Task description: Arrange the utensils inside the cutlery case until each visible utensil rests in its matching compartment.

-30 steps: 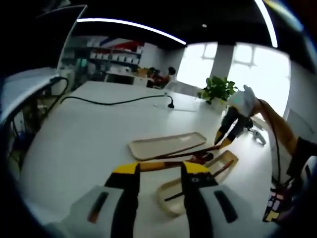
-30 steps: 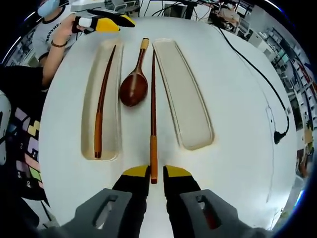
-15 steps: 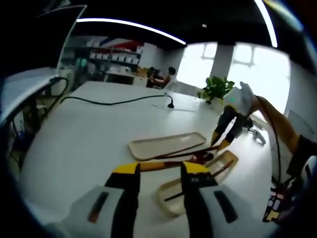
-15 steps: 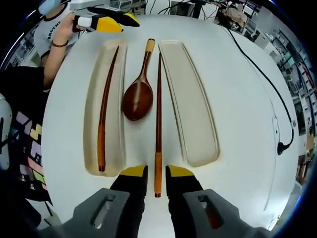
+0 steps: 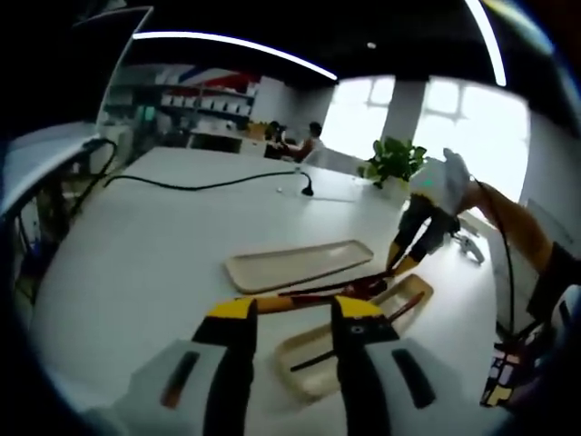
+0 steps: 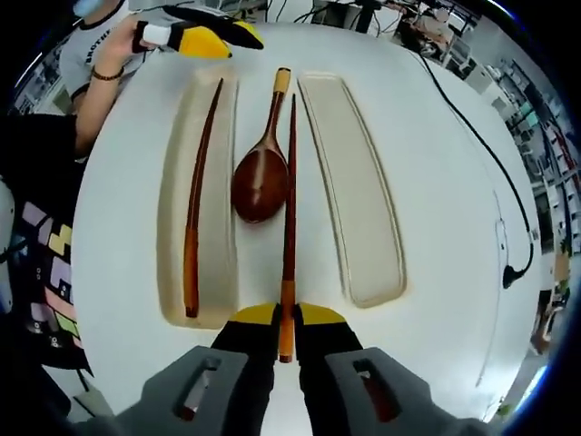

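Chopstick [image 6: 289, 218] lies on the white table [image 6: 436, 209] between the two case halves, its orange end clamped between the right gripper's [image 6: 283, 320] closed jaws at 6 o'clock. Just left of it rests the wooden spoon [image 6: 262, 173]. The left tray [image 6: 172, 227] holds a second chopstick [image 6: 201, 195]; the right tray [image 6: 354, 182] sits bare. The left gripper [image 5: 289, 313] shows jaws spread apart, gripping nothing, near the spoon's handle end.

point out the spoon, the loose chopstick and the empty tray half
spoon [image 6: 260, 185], right gripper view, on its bowl
loose chopstick [image 6: 290, 200], right gripper view, mid shaft
empty tray half [image 6: 352, 191], right gripper view, on its bare floor
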`<state>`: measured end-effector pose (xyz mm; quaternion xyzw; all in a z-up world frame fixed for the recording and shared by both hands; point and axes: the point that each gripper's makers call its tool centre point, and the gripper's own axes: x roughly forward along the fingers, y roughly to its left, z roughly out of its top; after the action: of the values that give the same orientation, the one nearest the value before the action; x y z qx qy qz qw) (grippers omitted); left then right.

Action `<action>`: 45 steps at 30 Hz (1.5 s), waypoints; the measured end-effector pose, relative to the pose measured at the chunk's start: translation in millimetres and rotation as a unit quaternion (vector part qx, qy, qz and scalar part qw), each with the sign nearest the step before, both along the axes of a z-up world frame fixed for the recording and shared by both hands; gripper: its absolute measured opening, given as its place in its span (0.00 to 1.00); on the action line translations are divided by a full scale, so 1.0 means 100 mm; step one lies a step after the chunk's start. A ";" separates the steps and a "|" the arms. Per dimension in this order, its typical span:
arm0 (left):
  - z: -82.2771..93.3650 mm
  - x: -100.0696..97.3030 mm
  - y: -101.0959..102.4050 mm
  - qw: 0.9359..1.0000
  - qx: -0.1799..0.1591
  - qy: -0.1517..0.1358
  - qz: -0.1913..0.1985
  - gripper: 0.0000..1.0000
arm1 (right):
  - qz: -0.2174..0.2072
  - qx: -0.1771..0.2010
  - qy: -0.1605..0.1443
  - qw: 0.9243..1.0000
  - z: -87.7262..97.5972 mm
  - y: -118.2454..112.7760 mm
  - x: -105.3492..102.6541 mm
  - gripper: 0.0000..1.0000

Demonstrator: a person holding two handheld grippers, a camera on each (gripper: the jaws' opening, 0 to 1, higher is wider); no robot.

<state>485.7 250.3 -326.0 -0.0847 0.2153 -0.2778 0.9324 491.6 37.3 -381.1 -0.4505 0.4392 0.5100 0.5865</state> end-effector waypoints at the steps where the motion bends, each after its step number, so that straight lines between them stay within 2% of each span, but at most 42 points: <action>1: 0.00 0.00 0.01 1.000 0.001 0.000 0.001 0.34 | 0.003 -0.003 -0.003 1.000 0.00 0.00 0.00 0.05; 3: -0.01 0.00 0.02 1.000 0.002 0.002 0.003 0.34 | 0.018 -0.007 -0.013 1.000 0.01 0.00 -0.01 0.04; 10: 0.01 0.02 0.07 1.000 0.001 -0.003 0.014 0.35 | 0.002 -0.003 -0.011 1.000 0.01 0.00 0.00 0.04; 14: 0.03 0.05 0.09 1.000 -0.012 -0.004 0.018 0.35 | -0.009 0.008 0.001 1.000 0.02 0.01 -0.01 0.04; 16: 0.04 0.05 0.08 1.000 -0.011 -0.011 0.014 0.34 | -0.003 0.017 -0.002 1.000 0.07 0.03 -0.02 0.04; 19: 0.07 0.05 0.05 1.000 -0.017 -0.015 0.013 0.38 | -0.001 0.030 -0.008 1.000 0.19 0.08 -0.02 0.04; 22: 0.08 0.07 0.06 0.999 -0.043 -0.009 0.024 0.45 | -0.006 0.038 -0.016 0.999 0.28 0.11 -0.01 0.04; 26: 0.06 0.08 0.09 0.998 -0.054 0.001 0.034 0.46 | -0.008 0.034 -0.029 0.999 0.34 0.10 -0.01 0.04; 30: 0.10 0.10 0.11 0.996 -0.075 0.001 0.041 0.54 | -0.010 0.049 -0.029 0.998 0.42 0.13 -0.04 0.04; 36: 0.11 0.10 0.00 0.991 -0.127 0.020 0.031 0.58 | -0.009 0.073 -0.032 0.997 0.56 0.18 -0.06 0.04; 37: 0.10 0.09 -0.02 0.990 -0.136 0.030 0.031 0.58 | -0.009 0.077 -0.034 0.996 0.57 0.19 -0.06 0.04; 41: 0.10 0.09 -0.08 0.988 -0.151 0.036 0.026 0.61 | -0.007 0.091 -0.037 0.995 0.64 0.21 -0.07 0.04; 45: 0.13 0.10 -0.09 0.982 -0.184 0.043 0.023 0.63 | -0.005 0.099 -0.045 0.994 0.70 0.23 -0.07 0.04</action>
<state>495.8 241.1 -313.0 -0.2712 0.1990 -0.2875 0.8968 484.7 60.3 -310.8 -0.4103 0.3617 0.5277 0.6499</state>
